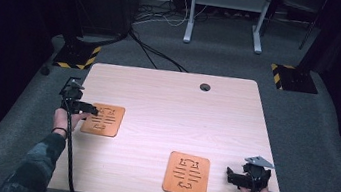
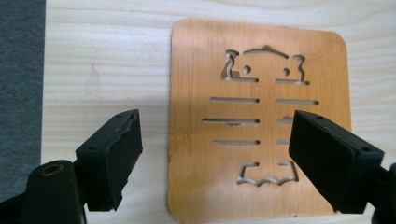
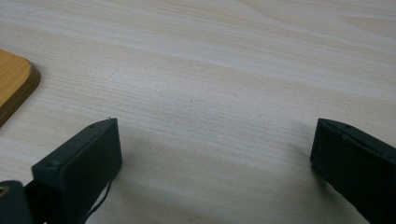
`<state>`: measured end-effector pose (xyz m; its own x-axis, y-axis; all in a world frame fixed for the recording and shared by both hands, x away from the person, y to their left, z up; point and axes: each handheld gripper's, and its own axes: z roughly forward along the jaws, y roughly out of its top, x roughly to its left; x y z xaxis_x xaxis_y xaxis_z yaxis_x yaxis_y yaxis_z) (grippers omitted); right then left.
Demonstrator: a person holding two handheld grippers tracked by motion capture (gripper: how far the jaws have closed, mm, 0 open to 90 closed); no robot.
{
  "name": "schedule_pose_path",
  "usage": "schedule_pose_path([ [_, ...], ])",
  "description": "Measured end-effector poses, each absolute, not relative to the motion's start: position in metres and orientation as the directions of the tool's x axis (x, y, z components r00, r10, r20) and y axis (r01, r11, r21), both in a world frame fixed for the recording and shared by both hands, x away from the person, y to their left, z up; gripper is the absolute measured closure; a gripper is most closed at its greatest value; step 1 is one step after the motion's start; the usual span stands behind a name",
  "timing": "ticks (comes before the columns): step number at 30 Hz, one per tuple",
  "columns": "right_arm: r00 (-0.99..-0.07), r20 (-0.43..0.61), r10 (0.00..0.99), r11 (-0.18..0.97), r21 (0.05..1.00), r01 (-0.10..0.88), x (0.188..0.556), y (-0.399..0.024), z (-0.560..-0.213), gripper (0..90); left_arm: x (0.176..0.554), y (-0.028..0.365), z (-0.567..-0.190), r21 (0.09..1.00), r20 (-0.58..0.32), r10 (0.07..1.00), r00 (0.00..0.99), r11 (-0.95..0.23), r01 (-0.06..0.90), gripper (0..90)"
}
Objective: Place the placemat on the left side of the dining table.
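Two orange-brown wooden mats with cut-out slots lie flat on the light wooden table. One mat sits at the left, the other mat near the front edge. My left gripper hovers over the left mat's near-left edge. In the left gripper view its jaws stand wide open, one over bare table, one over the mat, with no pad touching it. My right gripper rests at the front right, just right of the second mat. Its jaws are open over bare table, with the mat's corner at the left.
A round cable hole sits near the table's far edge. Grey carpet surrounds the table. Two yellow-and-black striped bases stand on the floor behind it, with cables and a grey desk frame beyond.
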<state>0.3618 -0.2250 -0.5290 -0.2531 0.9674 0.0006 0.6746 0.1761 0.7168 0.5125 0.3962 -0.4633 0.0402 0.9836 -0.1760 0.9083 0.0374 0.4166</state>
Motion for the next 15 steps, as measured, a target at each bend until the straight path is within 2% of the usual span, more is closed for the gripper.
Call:
schedule_pose_path([
  [9, -0.253, 0.001, 0.967, 0.175, 0.717, 0.674, 0.362, -0.225, -0.529, 1.2, 0.486, 0.395, -0.469, 0.474, -0.228, 0.971, 0.066, 0.051, 0.879, 14.5],
  [15, -0.253, 0.001, 0.967, 0.175, 0.717, 0.674, 0.362, -0.225, -0.529, 1.2, 0.458, 0.391, -0.47, 0.524, -0.224, 0.97, 0.093, 0.04, 0.851, 14.3],
])
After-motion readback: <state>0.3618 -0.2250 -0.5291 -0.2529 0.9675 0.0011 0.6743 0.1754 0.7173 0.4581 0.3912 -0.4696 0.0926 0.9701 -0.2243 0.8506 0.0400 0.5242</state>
